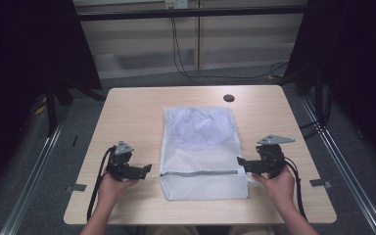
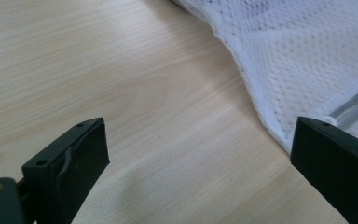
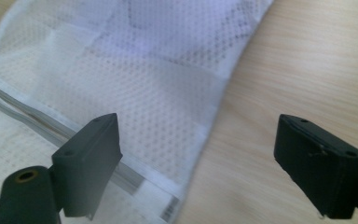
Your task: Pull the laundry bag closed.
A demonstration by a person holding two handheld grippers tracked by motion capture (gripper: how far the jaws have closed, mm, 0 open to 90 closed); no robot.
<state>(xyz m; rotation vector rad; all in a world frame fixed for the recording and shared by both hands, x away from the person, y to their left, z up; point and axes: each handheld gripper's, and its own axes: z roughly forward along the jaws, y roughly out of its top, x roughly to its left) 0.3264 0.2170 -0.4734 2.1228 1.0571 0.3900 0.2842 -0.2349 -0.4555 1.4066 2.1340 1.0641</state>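
Both hands hold wide-open grippers low over the table, the left gripper just left of the white mesh bag lying flat mid-table, the right gripper at the bag's right edge beside its zipper.

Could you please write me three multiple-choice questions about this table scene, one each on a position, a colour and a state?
1. Where does the mesh bag lie?
A. Between the two claws
B. Left of both claws
C. On the floor

2. What colour is the bag?
A. Red
B. White
C. Black

3. How do the left claw and right claw stand?
A. Both shut on the bag
B. One shut on the bag, one open
C. Both open, holding nothing

Answers:
1 A: the high view shows the bag on the table with a claw at each side.
2 B: the mesh looks white in all views.
3 C: each claw's jaws are wide apart with nothing held between them.
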